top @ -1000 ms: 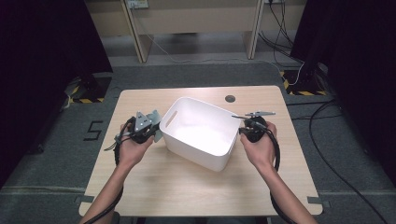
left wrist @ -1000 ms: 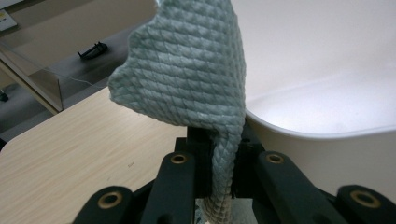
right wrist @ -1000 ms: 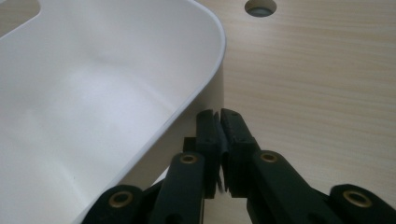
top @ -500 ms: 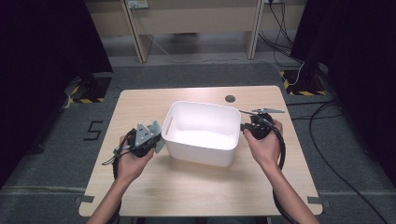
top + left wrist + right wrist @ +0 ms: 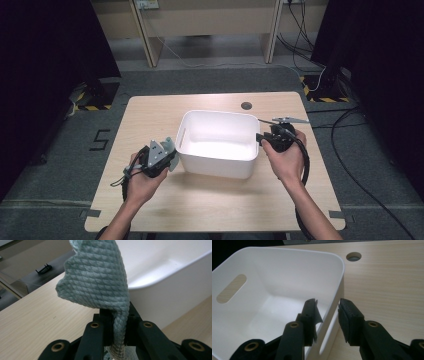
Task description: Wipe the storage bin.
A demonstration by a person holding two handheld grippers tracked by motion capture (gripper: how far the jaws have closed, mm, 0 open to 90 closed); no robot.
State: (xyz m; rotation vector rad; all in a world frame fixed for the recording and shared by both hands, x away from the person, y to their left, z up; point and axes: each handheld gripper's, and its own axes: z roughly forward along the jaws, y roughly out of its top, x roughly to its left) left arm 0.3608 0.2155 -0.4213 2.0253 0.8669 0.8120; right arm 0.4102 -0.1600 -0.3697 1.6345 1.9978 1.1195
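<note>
A white plastic bin [image 5: 215, 167] stands in the middle of the wooden table [image 5: 150, 115], empty inside. My right gripper [image 5: 261, 138] is at its right wall. In the right gripper view the jaws of my right gripper [image 5: 328, 307] straddle the wall of the bin [image 5: 294, 252] beside a handle slot, one inside and one outside, shut on it. My left gripper [image 5: 170, 159] sits just off the bin's front left corner. It [image 5: 117, 315] is shut on a pale green woven cloth [image 5: 100, 277], which stands up from the jaws next to the bin's wall [image 5: 160, 302].
A round cable hole [image 5: 246, 105] lies in the table behind the bin. Bare tabletop surrounds the bin on the left and front. Grey floor, cables and desk legs lie beyond the table's far edge.
The bin has turned from a slant to square with the table and shifted slightly right with the right gripper. My left gripper and the cloth have come back toward the table's near edge.
</note>
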